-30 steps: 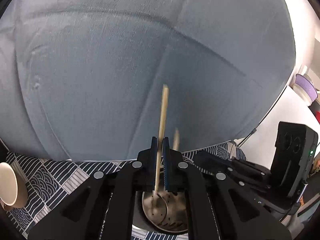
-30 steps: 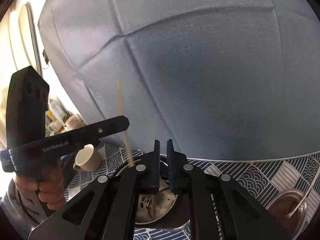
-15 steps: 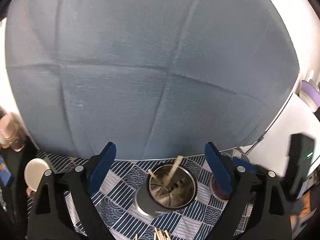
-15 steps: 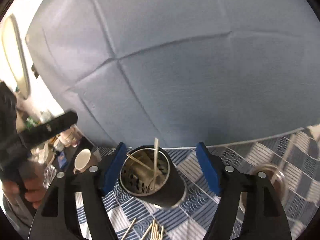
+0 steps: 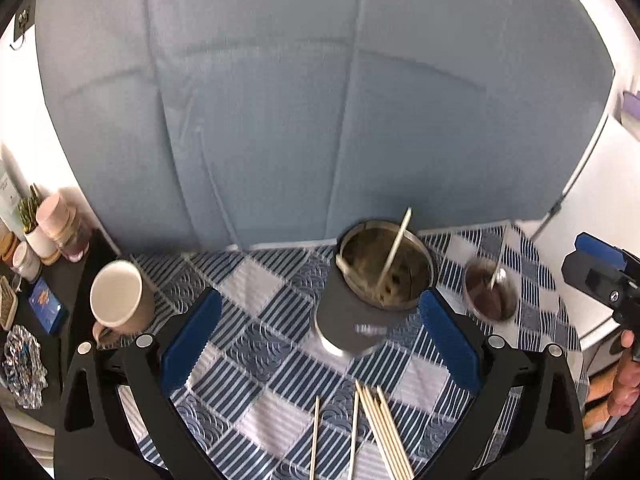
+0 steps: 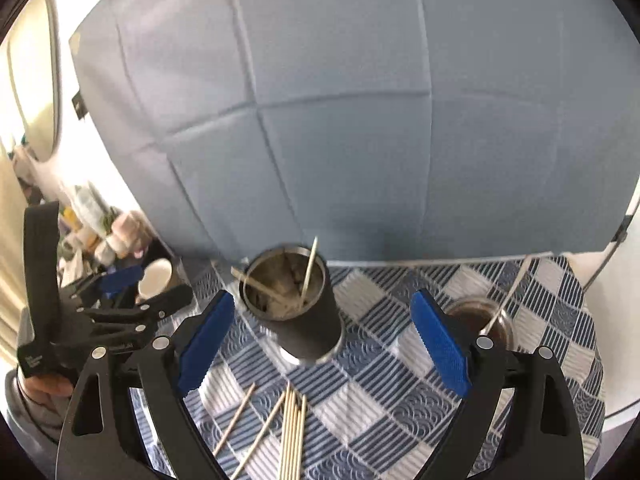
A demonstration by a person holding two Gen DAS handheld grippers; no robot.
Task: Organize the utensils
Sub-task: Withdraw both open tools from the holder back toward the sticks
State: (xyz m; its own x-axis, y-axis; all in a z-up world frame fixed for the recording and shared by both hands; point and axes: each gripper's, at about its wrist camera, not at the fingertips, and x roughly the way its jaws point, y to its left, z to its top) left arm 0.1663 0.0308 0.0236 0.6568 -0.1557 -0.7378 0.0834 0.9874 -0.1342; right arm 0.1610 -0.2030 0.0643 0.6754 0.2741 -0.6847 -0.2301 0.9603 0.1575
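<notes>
With both sticks dropped, the step in hand looks like release and pull-back; next move likely calls for grabbing another stick off the pile.

Left wrist view: left claw (image 5: 316,330) has just been opening, jaws wide, nothing between the pads. Metal cup (image 5: 374,288) stands upright on the checked worktop (image 5: 248,280); one chopstick (image 5: 394,248) leans inside it, tip up and right. Loose chopsticks (image 5: 384,432) lie flat, long axes running toward the cup.

Right wrist view: right claw (image 6: 324,344) has also just been opening, empty. Two sticks (image 6: 308,270) cross in the cup (image 6: 292,304).
</notes>
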